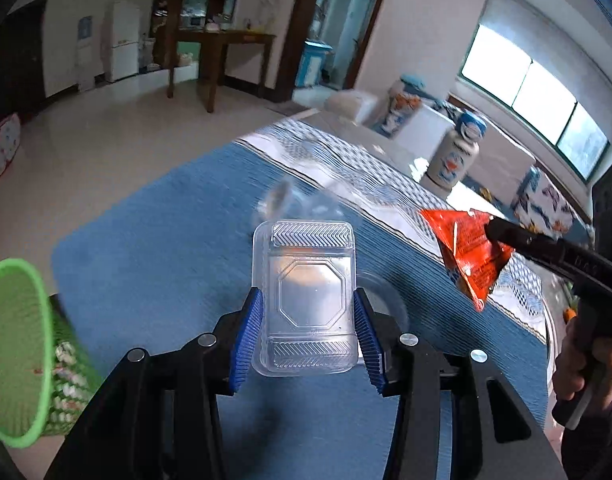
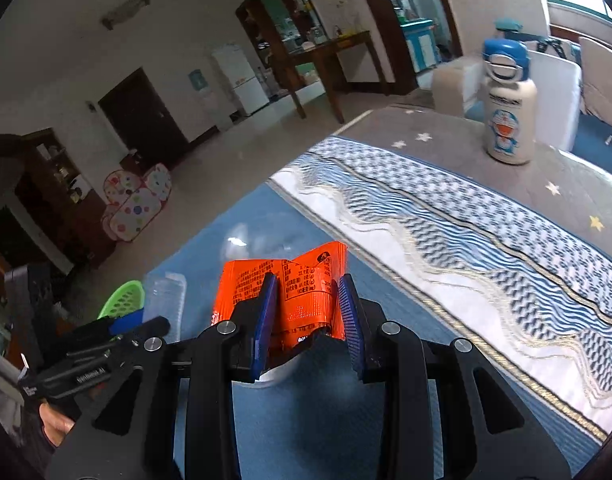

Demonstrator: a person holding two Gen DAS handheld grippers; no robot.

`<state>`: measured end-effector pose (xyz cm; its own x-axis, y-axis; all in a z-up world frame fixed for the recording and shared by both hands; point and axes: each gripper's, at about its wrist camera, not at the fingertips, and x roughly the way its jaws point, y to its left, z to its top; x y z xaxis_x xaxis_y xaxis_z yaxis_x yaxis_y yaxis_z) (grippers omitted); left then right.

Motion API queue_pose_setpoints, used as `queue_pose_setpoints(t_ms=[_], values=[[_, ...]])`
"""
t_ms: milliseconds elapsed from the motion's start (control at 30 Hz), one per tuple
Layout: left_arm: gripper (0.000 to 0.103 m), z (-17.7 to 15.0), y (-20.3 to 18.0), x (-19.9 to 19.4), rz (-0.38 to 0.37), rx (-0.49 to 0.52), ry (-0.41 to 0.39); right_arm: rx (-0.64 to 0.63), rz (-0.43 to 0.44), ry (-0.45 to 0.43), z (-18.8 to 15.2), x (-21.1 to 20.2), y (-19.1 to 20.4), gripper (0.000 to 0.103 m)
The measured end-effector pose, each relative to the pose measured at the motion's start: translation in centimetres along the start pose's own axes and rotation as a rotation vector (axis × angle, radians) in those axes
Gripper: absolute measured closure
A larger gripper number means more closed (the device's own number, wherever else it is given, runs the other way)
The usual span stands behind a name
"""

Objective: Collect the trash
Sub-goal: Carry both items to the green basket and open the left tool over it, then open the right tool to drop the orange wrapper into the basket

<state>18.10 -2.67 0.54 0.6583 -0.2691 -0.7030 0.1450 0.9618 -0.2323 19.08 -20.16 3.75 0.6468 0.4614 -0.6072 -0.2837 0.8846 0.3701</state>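
Blue ribbed fingers (image 1: 250,332) of left gripper (image 1: 307,334) clamp clear rectangular plastic tray (image 1: 306,300), lifted over blue mat (image 1: 154,240). Right gripper (image 2: 307,316) pinches crumpled orange foil snack wrapper (image 2: 302,292). Step: carrying both pieces to bin. Next: swing left to green mesh wastebasket (image 1: 22,360), low left, then release over its mouth. Count: one tray, one wrapper, one basket, one white cartoon bottle (image 2: 507,116).

Clear glossy plastic tray (image 1: 306,300); crinkled orange foil wrapper (image 2: 302,296) (shiny).
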Motion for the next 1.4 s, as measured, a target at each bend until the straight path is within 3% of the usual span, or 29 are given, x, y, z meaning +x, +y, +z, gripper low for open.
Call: queue_pose_setpoints(t_ms=[267, 633, 1000, 1200, 1400], values=[[0.058, -1.9, 9.1, -5.8, 0.141, -0.107, -0.056, -0.084, 0.073, 0.027, -0.1, 2.2, 6.8, 0.071], [0.058, -4.5, 24.4, -8.2, 0.339, -0.280, -0.014, -0.174, 0.158, 0.094, -1.0, 7.0, 16.1, 0.071], [0.057, -5.3, 32.3, -3.7, 0.352, -0.360, 0.082, -0.227, 0.211, 0.164, -2.6, 11.4, 22.7, 0.071], [0.042, -6.8, 34.8, -3.9, 0.327, -0.433, 0.061, -0.243, 0.234, 0.191, -3.1, 13.1, 24.8, 0.071], [0.042, -8.6, 35.8, -6.7, 0.348, -0.475, 0.025, -0.267, 0.271, 0.216, -3.6, 14.8, 27.4, 0.071]])
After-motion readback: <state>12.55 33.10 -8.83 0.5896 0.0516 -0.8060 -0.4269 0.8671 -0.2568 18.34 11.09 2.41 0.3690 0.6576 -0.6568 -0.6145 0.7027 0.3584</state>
